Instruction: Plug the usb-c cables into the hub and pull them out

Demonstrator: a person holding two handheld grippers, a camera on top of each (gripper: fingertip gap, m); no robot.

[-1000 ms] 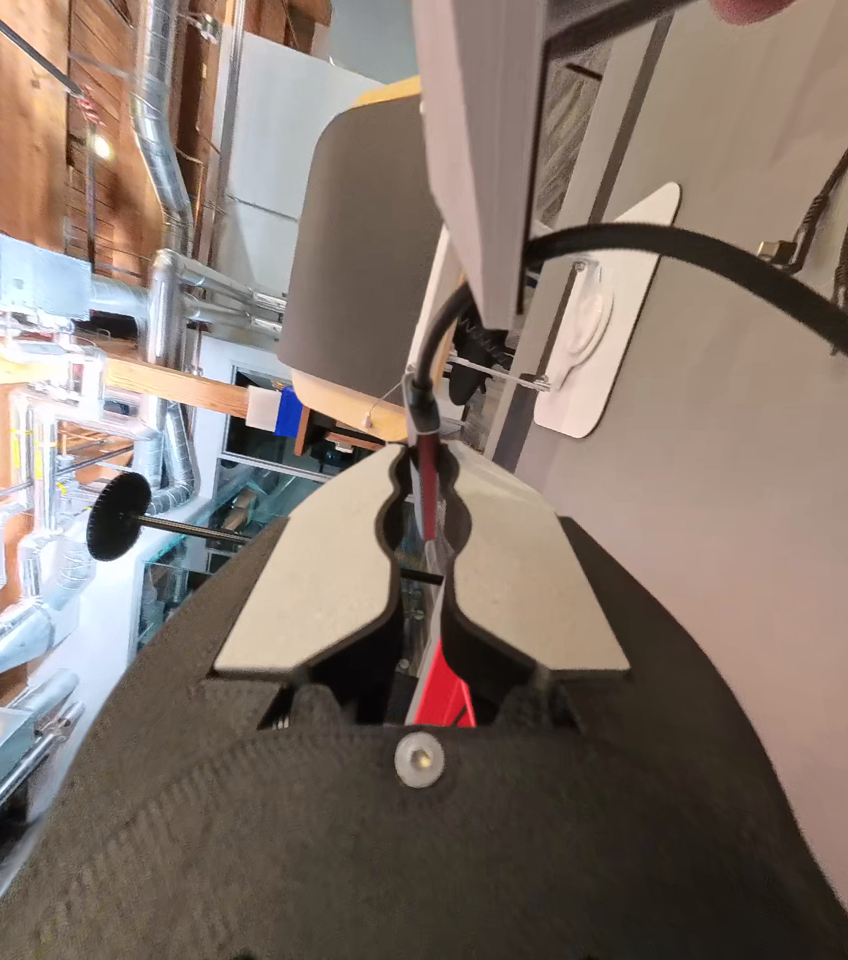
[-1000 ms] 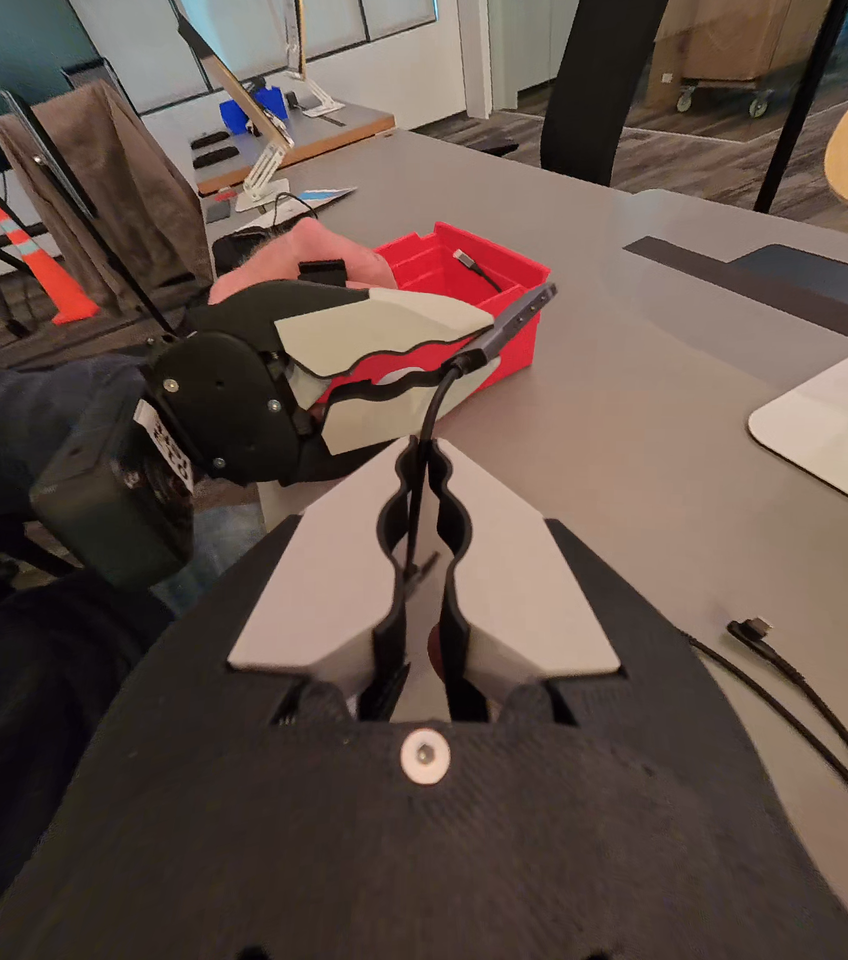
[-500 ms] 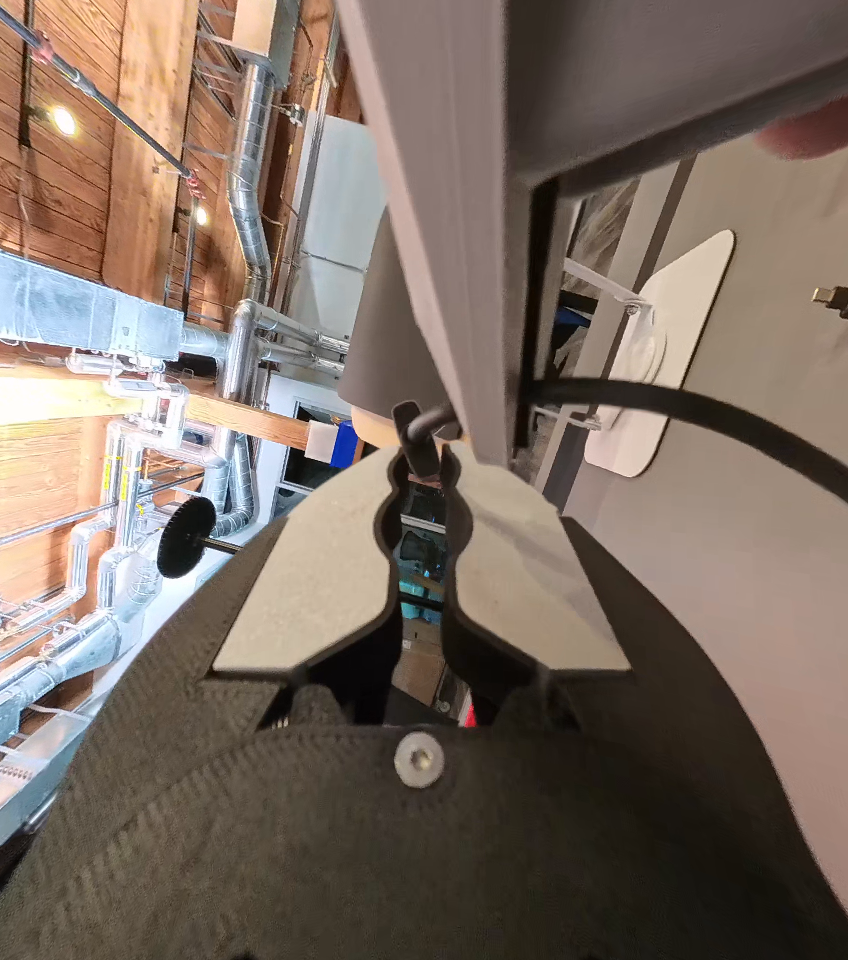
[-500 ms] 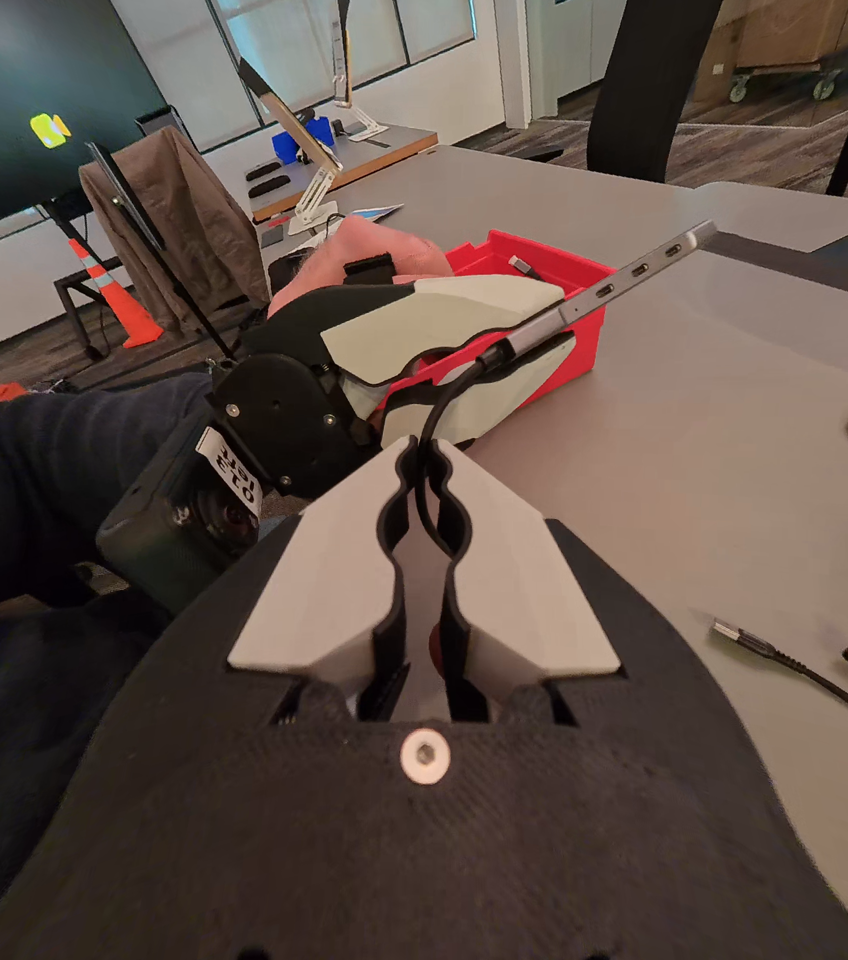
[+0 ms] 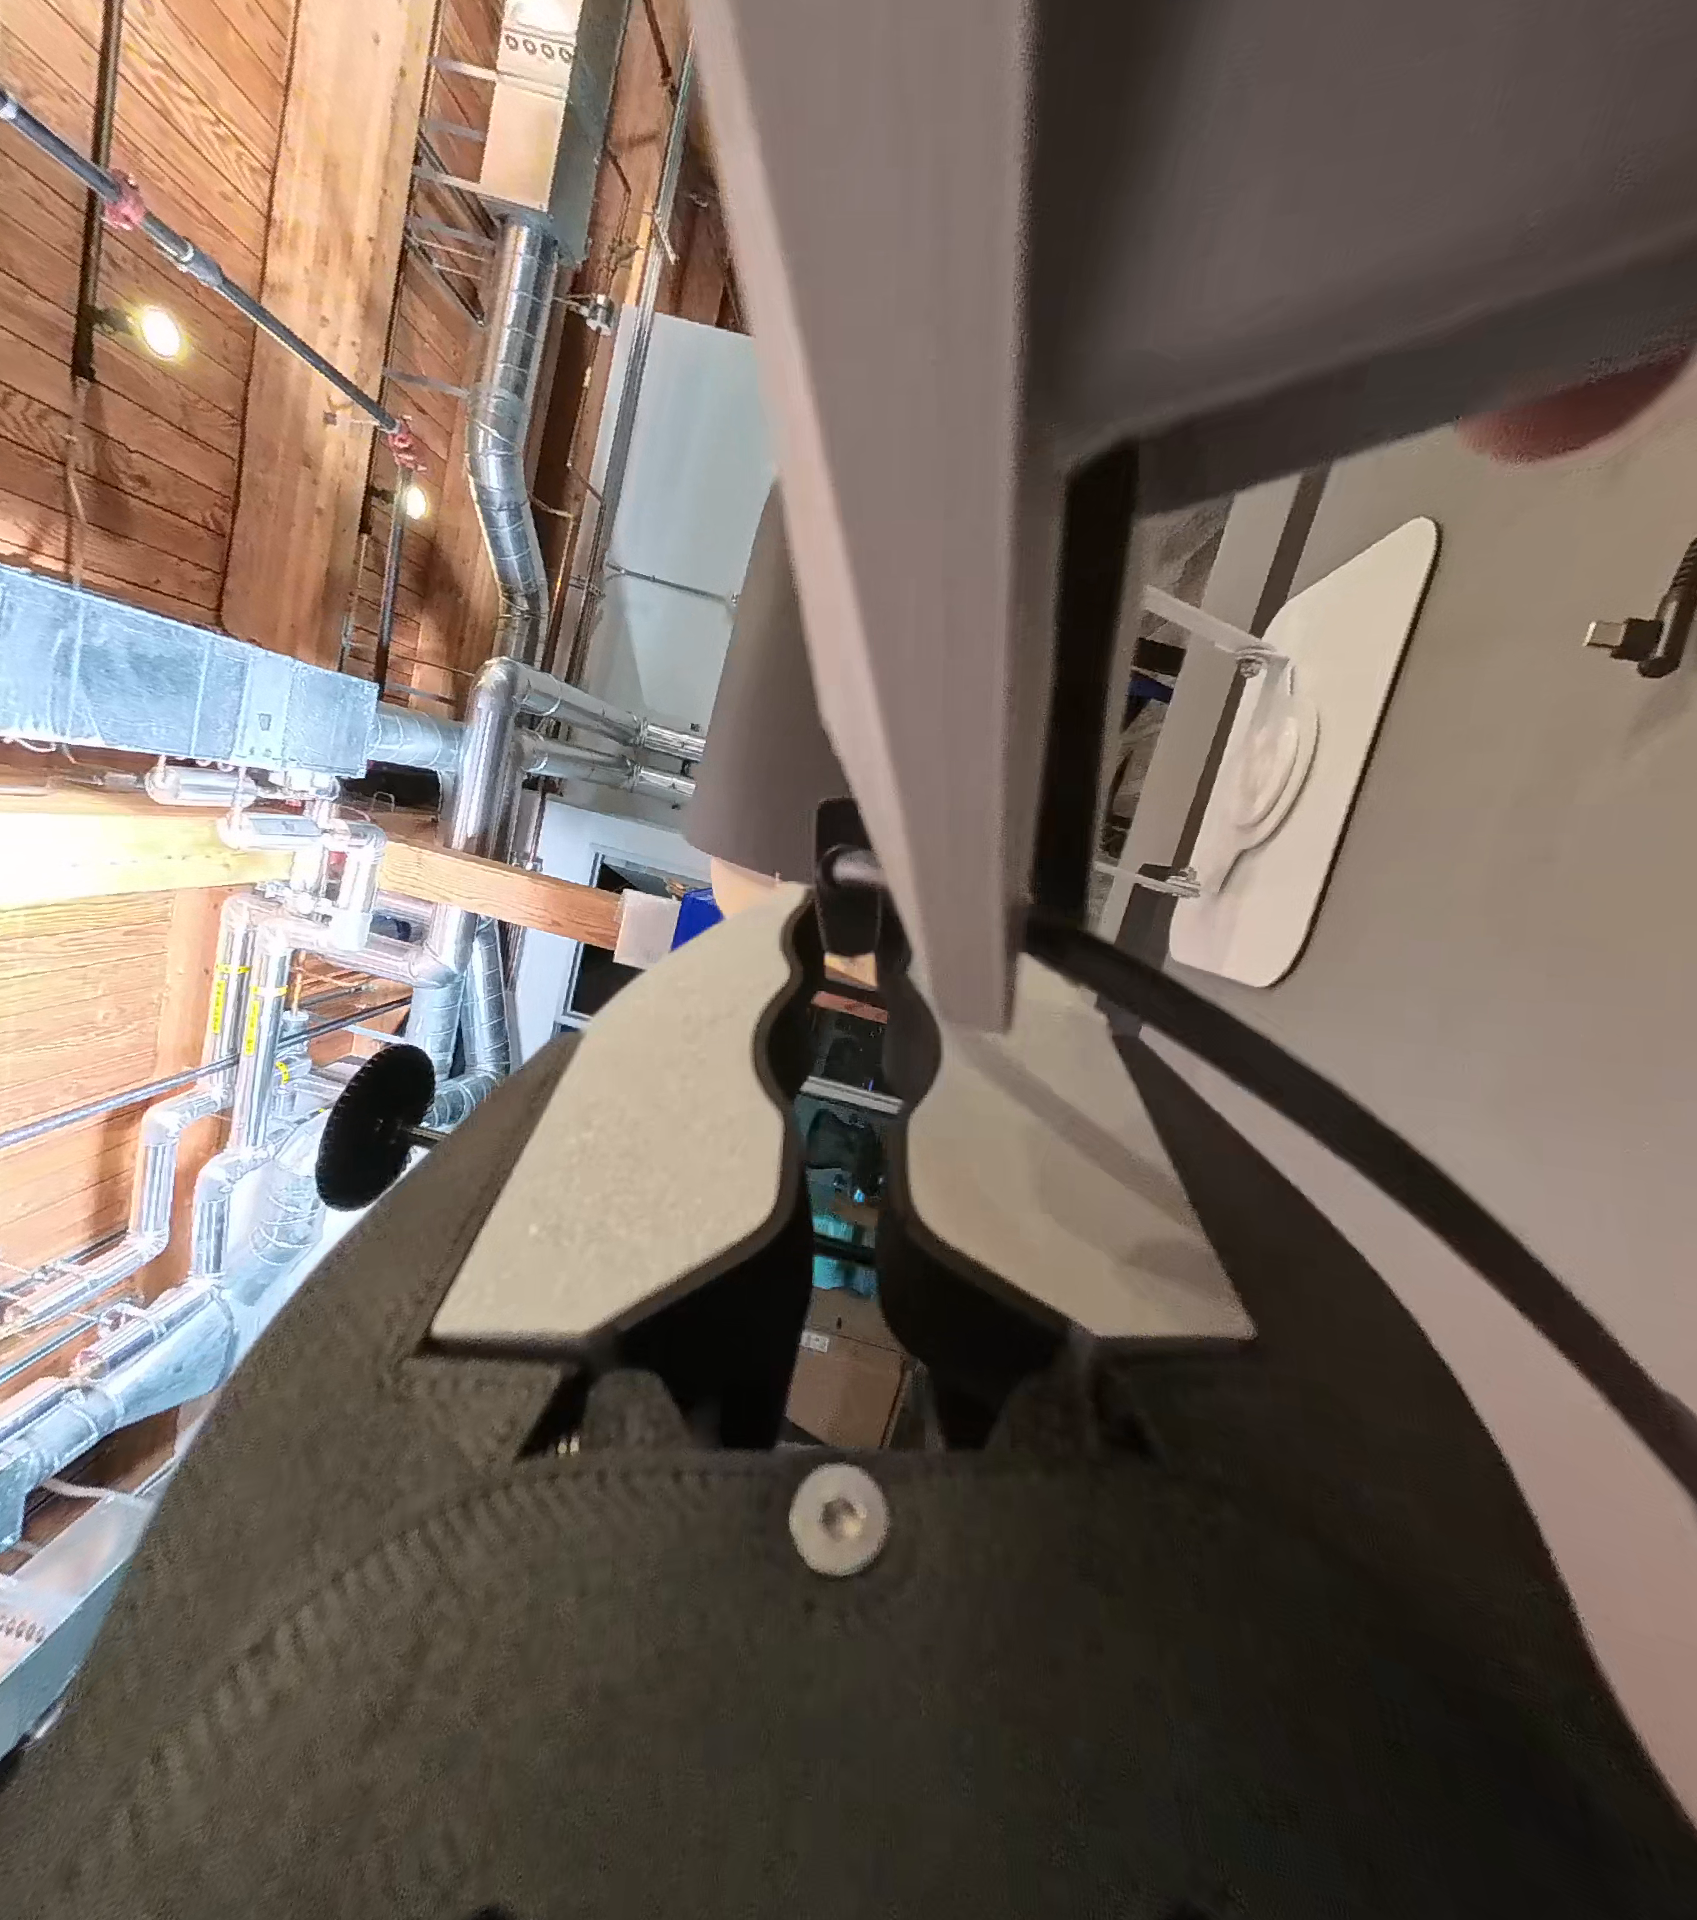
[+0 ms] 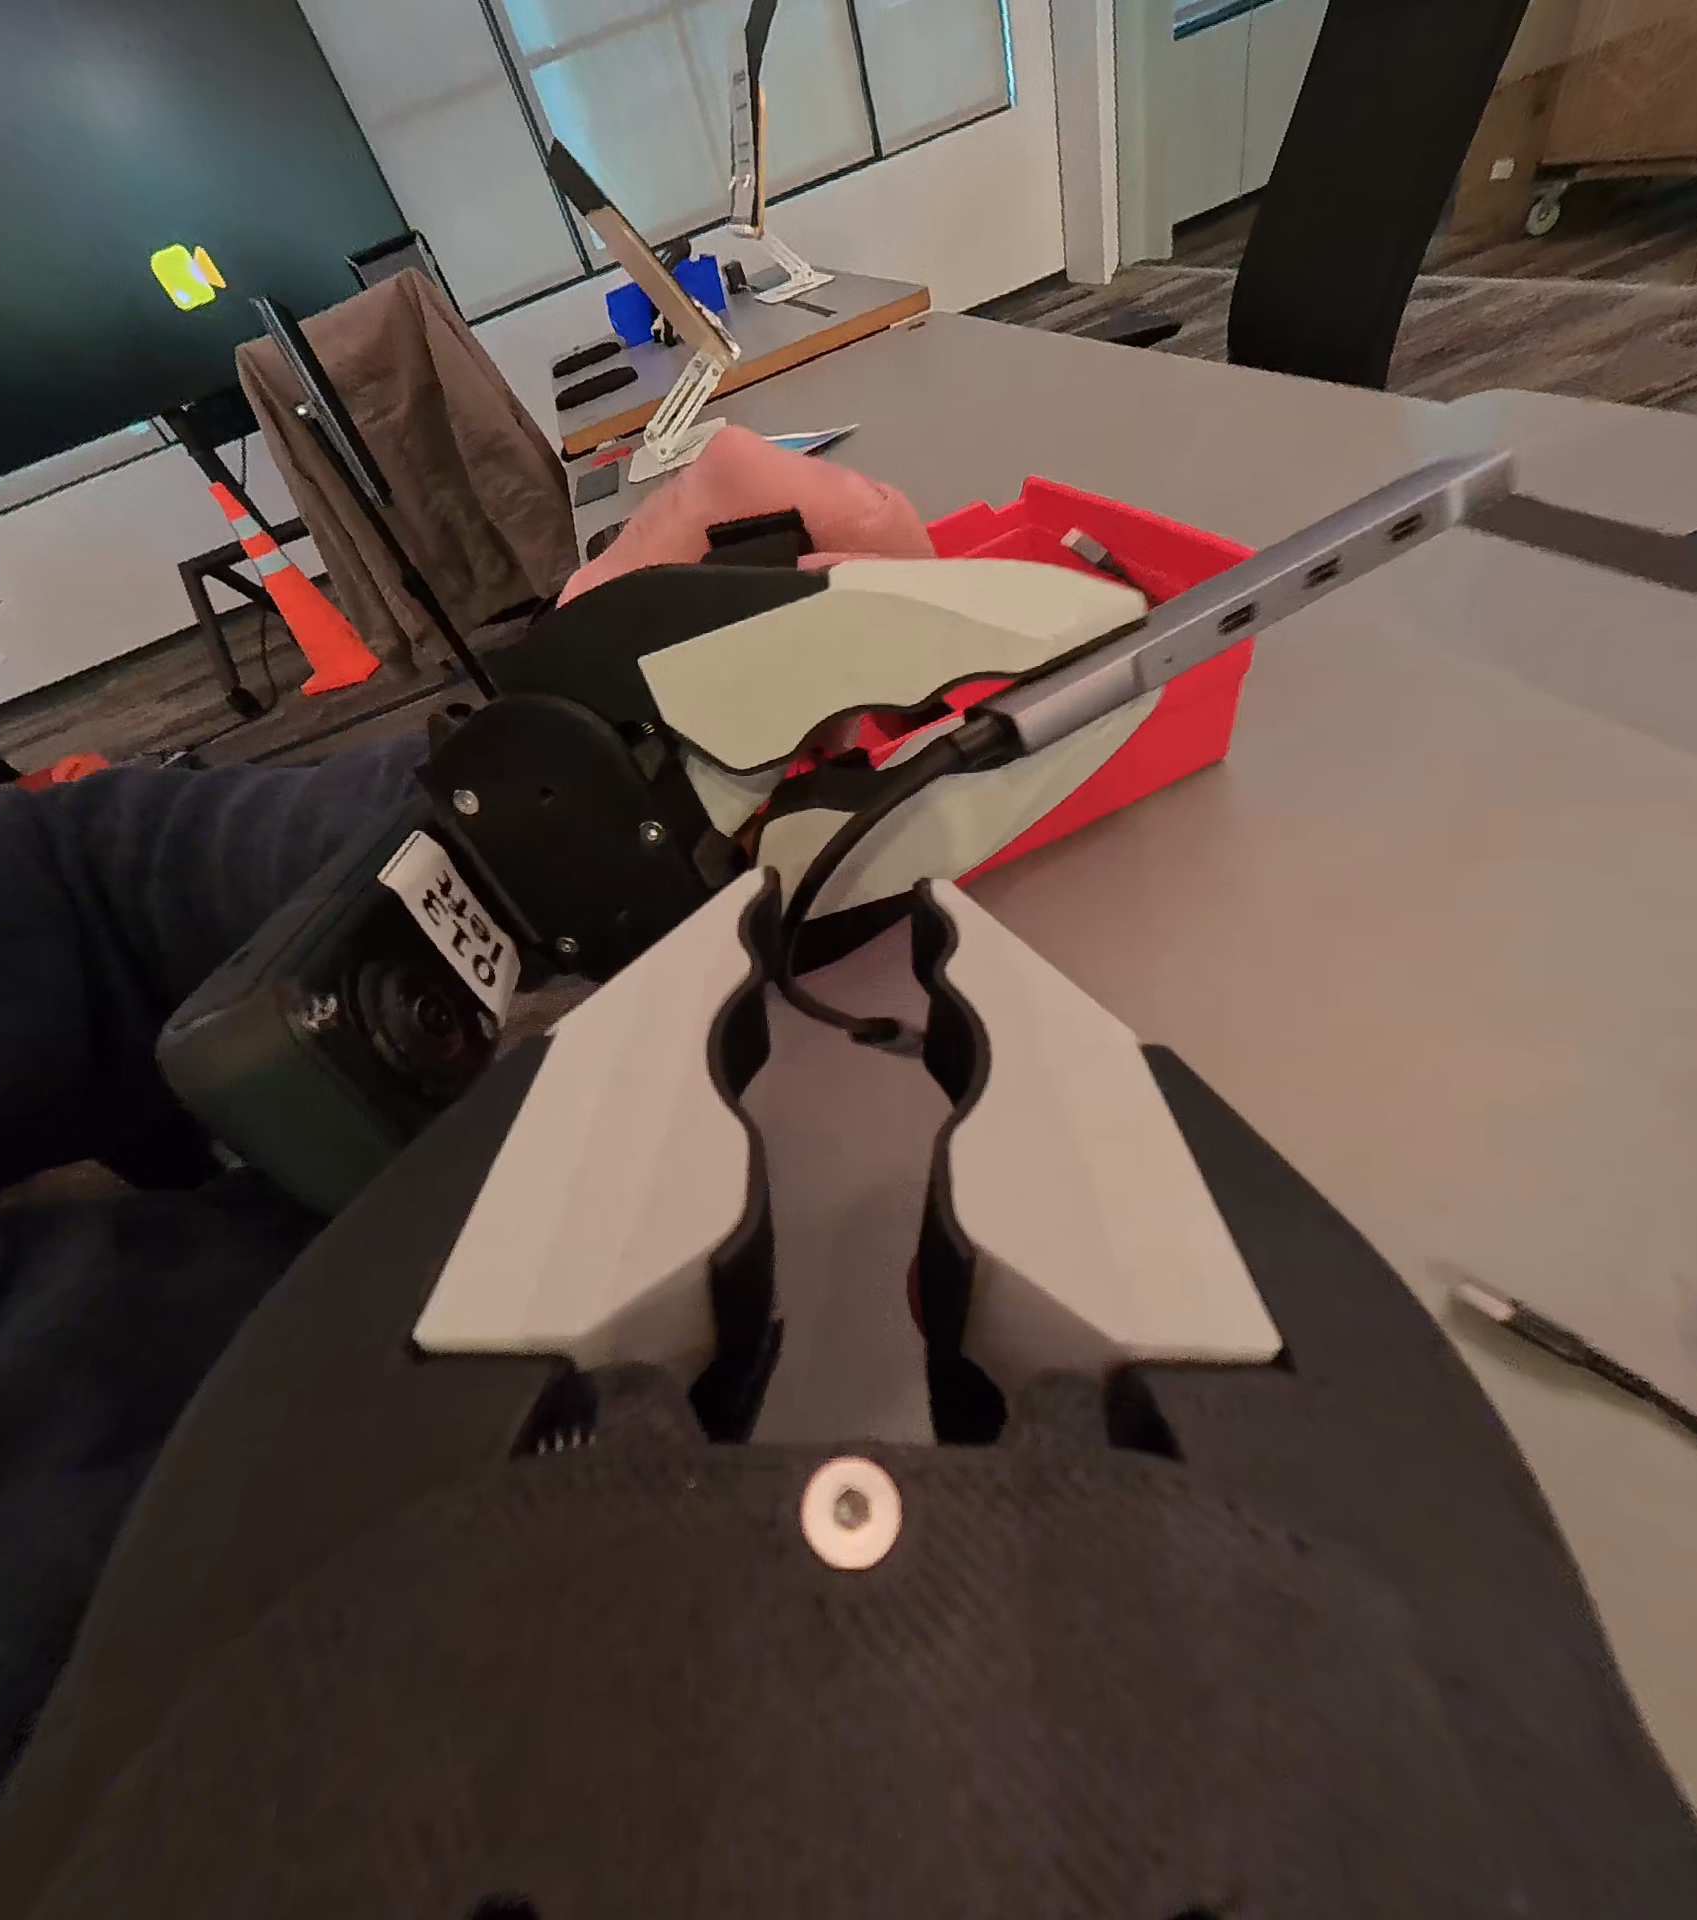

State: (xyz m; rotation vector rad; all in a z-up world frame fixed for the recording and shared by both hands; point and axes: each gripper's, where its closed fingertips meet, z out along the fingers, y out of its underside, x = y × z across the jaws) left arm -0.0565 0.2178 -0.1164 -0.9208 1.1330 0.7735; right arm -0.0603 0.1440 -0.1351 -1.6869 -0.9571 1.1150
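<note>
Holding nothing, your right gripper point(image 6: 844, 914) has jaws parted, with the hub's black cable point(image 6: 813, 894) passing loosely between the tips. Just beyond, your left gripper point(image 6: 1124, 665) clamps the grey hub point(image 6: 1270, 613), angled above the red bin point(image 6: 1197, 696). Loose usb-c cables point(image 5: 1696, 582) lie on the table point(image 6: 1343, 935).

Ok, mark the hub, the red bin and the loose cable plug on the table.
hub point(image 6: 1280, 608): right wrist view, on its grey side with the ports.
red bin point(image 6: 1192, 696): right wrist view, on its near outer wall.
loose cable plug point(image 5: 1615, 632): left wrist view, on its metal tip.
</note>
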